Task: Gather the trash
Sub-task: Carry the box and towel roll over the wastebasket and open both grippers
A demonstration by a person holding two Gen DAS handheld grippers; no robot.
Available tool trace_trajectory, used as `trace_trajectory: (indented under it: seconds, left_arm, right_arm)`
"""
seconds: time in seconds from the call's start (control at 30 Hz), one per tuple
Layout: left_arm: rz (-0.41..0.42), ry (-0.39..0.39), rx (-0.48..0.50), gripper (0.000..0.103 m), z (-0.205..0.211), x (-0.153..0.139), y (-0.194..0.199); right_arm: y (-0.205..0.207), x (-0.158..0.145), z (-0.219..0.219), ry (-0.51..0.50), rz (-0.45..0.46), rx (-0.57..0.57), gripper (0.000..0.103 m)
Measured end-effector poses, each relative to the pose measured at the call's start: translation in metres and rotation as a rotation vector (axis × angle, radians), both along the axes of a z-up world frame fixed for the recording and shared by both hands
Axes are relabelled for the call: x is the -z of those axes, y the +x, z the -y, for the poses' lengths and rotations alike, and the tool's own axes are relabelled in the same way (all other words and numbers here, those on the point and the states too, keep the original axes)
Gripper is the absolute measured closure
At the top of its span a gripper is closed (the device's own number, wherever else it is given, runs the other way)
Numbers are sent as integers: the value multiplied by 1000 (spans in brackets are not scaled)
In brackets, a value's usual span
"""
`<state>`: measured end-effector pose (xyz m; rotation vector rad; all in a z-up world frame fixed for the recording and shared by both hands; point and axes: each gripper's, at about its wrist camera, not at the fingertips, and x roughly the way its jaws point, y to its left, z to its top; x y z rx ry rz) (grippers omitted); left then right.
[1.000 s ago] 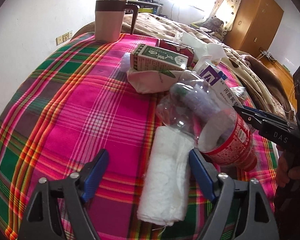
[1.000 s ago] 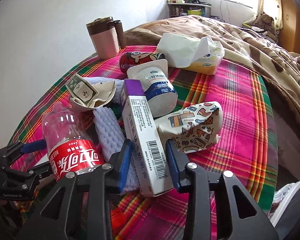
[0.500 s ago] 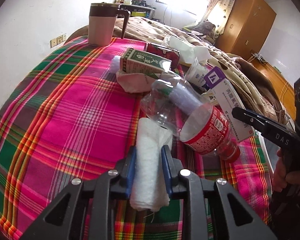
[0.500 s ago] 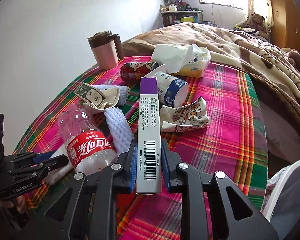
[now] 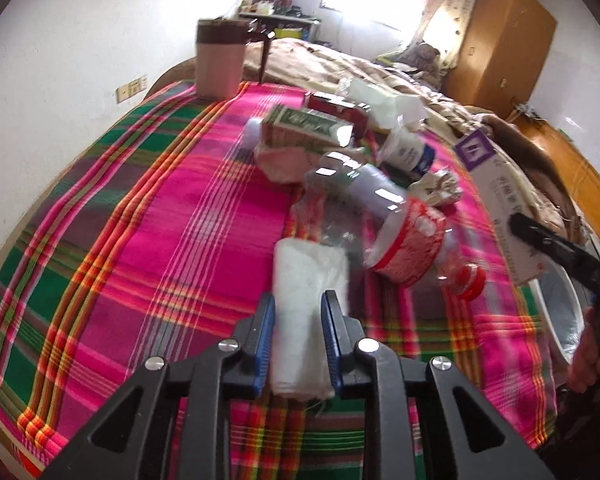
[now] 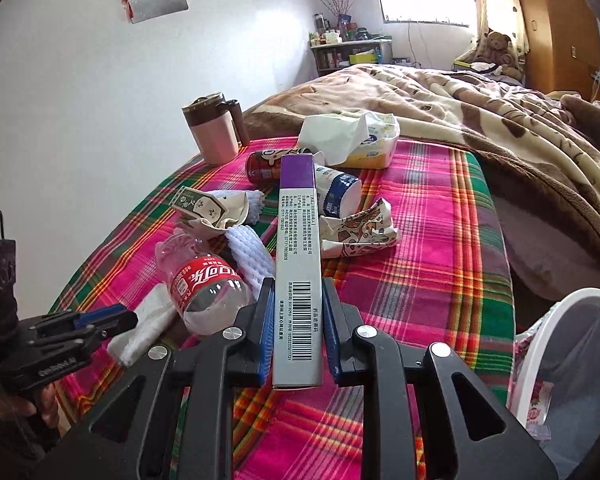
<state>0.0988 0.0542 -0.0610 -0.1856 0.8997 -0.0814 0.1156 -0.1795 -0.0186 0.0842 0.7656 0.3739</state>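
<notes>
On the left, the left gripper [image 5: 298, 336] pinches a rolled white paper towel [image 5: 306, 304] between its blue pads, gripping the roll low so that most of it juts forward over the plaid tablecloth [image 5: 160, 240]. That soft roll will sag, so the grip should hold firm and the lift go straight up, clear of the Coca-Cola bottle [image 5: 384, 224] lying just beside it, which could roll if nudged. Further right, the right gripper [image 6: 298, 330] is clamped on a long purple-and-white medicine box [image 6: 298, 264], its jaws having just been closing onto the box's narrow sides near the barcode end. Held so far back, the box acts as a long lever; I judge it best kept tilted up and swung slowly, so its far end does not sweep the yogurt cup [image 6: 338, 196] or the crumpled patterned wrapper [image 6: 364, 232]. At the far right a white bin [image 6: 540, 344] with a liner stands beside the table edge; the box should go there first, released only once over the opening.
</notes>
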Motion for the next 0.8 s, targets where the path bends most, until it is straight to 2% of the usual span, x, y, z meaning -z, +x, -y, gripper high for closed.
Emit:
trace_trajectory:
  seconds: [0.03, 0.13, 0.17, 0.27, 0.4, 0.43, 0.47, 0.53, 0.63, 0.8]
  left_arm:
    - [-17, 5, -6, 76, -1, 4, 2]
    - [-7, 2, 5, 33, 2, 5, 4]
    - [-1, -9, 16, 32, 3, 5, 5]
    - [-33, 2, 7, 32, 8, 15, 11]
    - [-8, 55, 3, 33, 17, 16, 10]
    - [-5, 60, 7, 41, 18, 16, 10]
    - [-3, 79, 5, 54, 19, 16, 9]
    - [-2, 79, 9, 67, 20, 15, 7]
    - [7, 64, 5, 72, 19, 10, 1]
    - [56, 40, 8, 72, 20, -9, -14]
  right_arm:
    - [-1, 0, 1, 2, 1, 2, 81]
    - [-5, 0, 4, 4, 0, 9, 81]
    - [-7, 0, 5, 3, 0, 11, 81]
    - [-10, -1, 6, 8, 1, 16, 81]
    - [-14, -2, 8, 12, 4, 22, 81]
    - [-14, -2, 9, 12, 4, 23, 81]
    - [-16, -2, 9, 11, 5, 23, 81]
    - [-19, -2, 11, 9, 7, 27, 81]
    - [-22, -3, 15, 12, 8, 37, 81]
    - [-30, -7, 24, 26, 24, 59, 81]
